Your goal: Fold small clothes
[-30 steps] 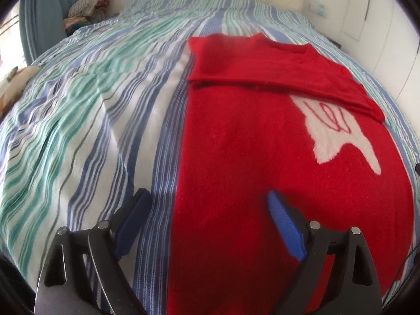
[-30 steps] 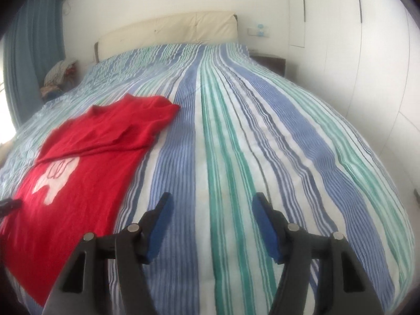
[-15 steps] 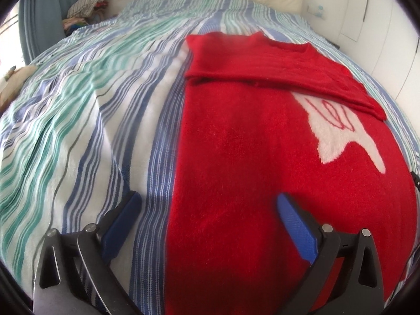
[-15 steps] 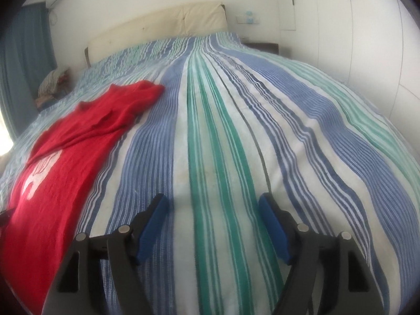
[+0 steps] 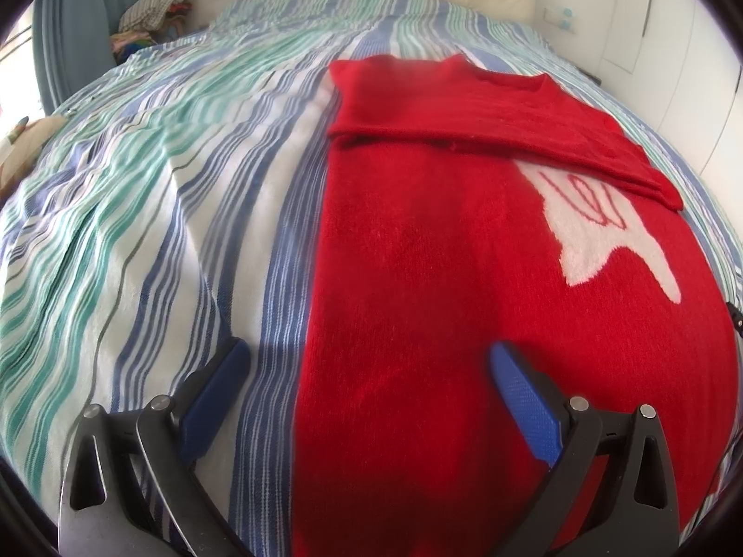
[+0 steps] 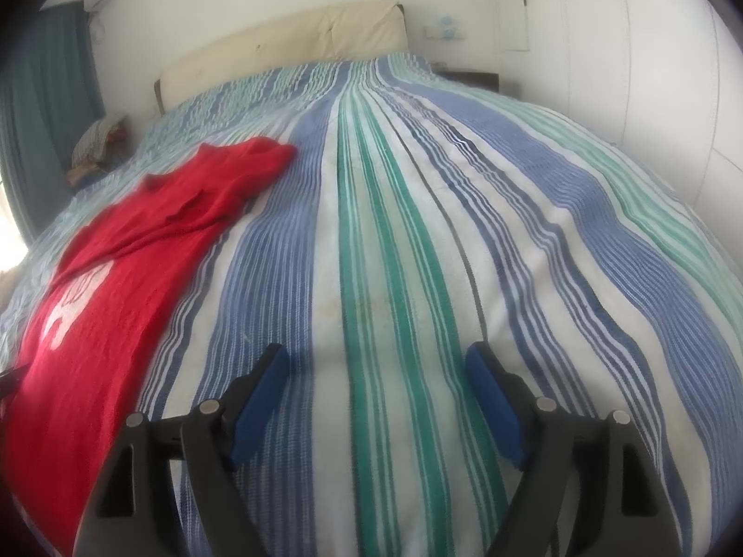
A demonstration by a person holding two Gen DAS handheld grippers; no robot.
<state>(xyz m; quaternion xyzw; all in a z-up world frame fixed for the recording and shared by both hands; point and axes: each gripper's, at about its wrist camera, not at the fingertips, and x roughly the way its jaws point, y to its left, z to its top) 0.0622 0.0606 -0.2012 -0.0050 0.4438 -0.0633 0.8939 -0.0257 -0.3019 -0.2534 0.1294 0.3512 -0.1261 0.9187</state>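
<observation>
A red knit sweater (image 5: 441,278) with a white figure on its front lies flat on the striped bedspread (image 5: 162,213), its sleeves folded across the chest. My left gripper (image 5: 367,352) hovers wide open over the sweater's left edge near the hem, one blue pad over the bedspread, the other over red cloth, gripping nothing. In the right wrist view the sweater (image 6: 116,278) lies to the left. My right gripper (image 6: 376,357) is over bare bedspread (image 6: 418,232) to the right of it, its jaws opening with nothing between them.
A cream headboard (image 6: 288,42) runs along the far end of the bed. A pile of clothes (image 5: 153,9) sits at the far left corner beside a blue curtain (image 6: 42,106). White cupboard doors (image 6: 650,69) line the right side.
The right gripper sank closer to the bedspread and its jaws spread wider. The left gripper's jaws widened a little and it stayed over the sweater's left edge.
</observation>
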